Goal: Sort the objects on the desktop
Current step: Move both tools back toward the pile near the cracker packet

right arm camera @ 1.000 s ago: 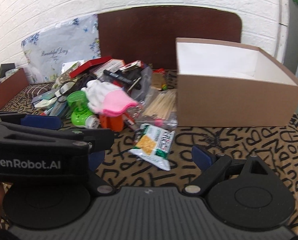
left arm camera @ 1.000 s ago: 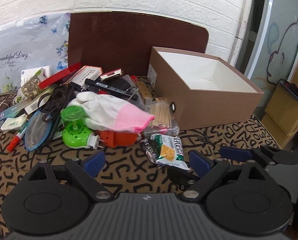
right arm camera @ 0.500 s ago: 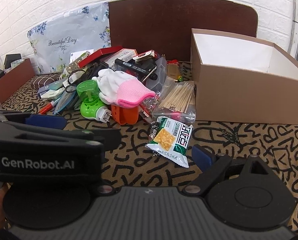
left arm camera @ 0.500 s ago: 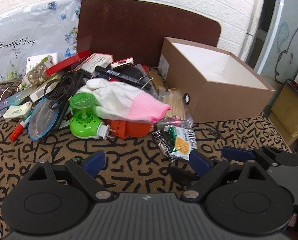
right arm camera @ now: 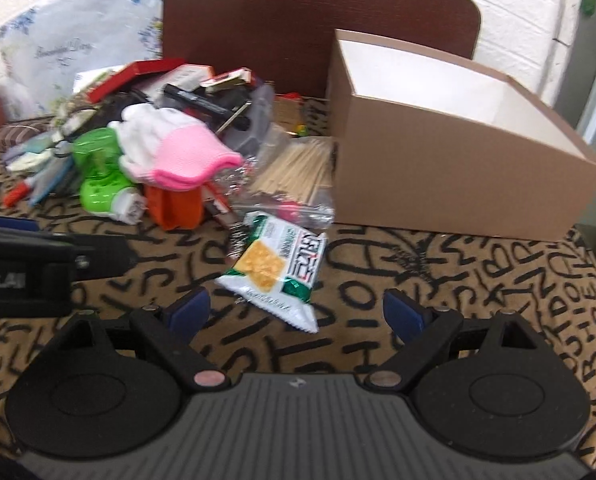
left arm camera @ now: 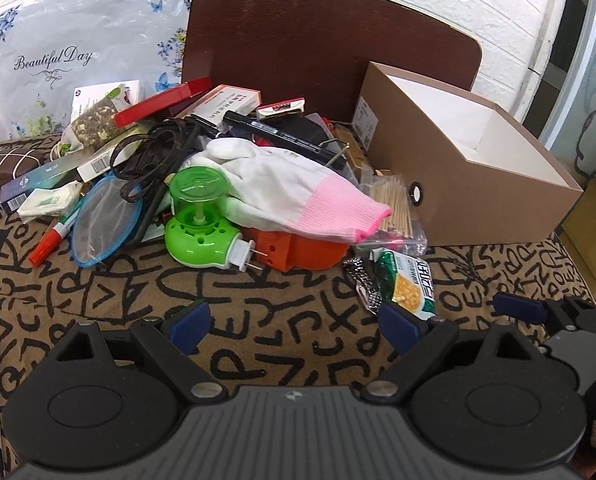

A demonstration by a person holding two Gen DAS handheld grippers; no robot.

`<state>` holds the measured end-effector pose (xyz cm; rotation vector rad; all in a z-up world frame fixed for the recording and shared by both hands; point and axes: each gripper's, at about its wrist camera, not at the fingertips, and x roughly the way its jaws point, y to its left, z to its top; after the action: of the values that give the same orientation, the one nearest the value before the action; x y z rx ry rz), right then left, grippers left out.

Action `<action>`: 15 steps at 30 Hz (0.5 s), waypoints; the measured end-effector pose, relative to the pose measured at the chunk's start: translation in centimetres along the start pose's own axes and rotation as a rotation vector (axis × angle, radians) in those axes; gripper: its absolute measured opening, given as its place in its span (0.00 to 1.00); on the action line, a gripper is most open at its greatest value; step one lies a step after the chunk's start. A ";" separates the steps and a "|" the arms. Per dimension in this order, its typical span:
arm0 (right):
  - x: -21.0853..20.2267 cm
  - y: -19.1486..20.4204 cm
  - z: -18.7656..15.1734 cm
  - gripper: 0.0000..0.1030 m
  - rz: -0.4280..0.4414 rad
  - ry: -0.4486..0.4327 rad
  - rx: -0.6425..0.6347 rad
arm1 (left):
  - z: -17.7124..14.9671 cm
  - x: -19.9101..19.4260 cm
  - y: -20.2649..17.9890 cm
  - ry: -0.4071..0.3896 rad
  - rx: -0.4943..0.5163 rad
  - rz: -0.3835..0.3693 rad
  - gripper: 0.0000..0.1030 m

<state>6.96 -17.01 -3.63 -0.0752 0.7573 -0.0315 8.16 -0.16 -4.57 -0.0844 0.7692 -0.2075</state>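
Observation:
A heap of desktop objects lies on the patterned cloth: a white and pink glove (left arm camera: pixel 289 196), a green plug-in device (left arm camera: pixel 201 224), an orange block (left arm camera: pixel 298 250), a bag of wooden sticks (left arm camera: pixel 394 212) and a snack packet (right arm camera: pixel 275 268). An open brown box (right arm camera: pixel 450 172) stands to the right of the heap. My left gripper (left arm camera: pixel 293 322) is open and empty in front of the green device. My right gripper (right arm camera: pixel 295 312) is open and empty, with the snack packet just ahead between its fingers. The left gripper also shows in the right wrist view (right arm camera: pixel 37 256).
A dark brown board (left arm camera: pixel 322 36) and a floral bag (left arm camera: pixel 57 60) stand against the white brick wall behind. A red marker (left arm camera: pixel 51 238), a blue mesh sieve (left arm camera: pixel 105 220), black cables (left arm camera: pixel 149 156) and several small boxes fill the heap's left side. Cardboard boxes (left arm camera: pixel 590 232) stand off the table's right edge.
Both grippers have moved forward toward the heap. The snack packet now lies closer, between the right gripper's fingers. Both stay open.

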 end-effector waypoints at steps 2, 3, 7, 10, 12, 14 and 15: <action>0.3 0.1 0.2 0.89 0.015 0.002 -0.003 | 0.0 0.2 0.1 0.003 -0.001 0.004 0.91; 0.5 0.3 0.3 0.89 0.016 0.002 -0.008 | 0.0 0.3 0.2 0.005 -0.002 0.007 0.91; 1.2 1.0 0.4 0.89 0.009 0.007 -0.040 | 0.0 0.7 0.4 0.015 -0.008 0.013 0.91; 1.8 1.0 0.3 0.89 0.022 0.015 -0.043 | 0.0 1.0 0.5 0.020 -0.006 0.013 0.91; 1.9 0.6 0.1 0.89 0.055 0.007 -0.029 | 0.1 1.3 0.5 0.022 -0.003 0.005 0.91; 2.1 0.0 0.0 0.89 0.097 0.004 -0.006 | 0.1 1.5 0.5 0.022 -0.005 -0.012 0.91; 2.2 -0.3 -0.1 0.88 0.120 0.001 0.004 | 0.1 1.7 0.5 0.021 -0.006 -0.028 0.91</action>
<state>8.44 -17.45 -5.19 -0.0254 0.7612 0.0811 9.43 -0.06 -5.73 -0.0989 0.7902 -0.2325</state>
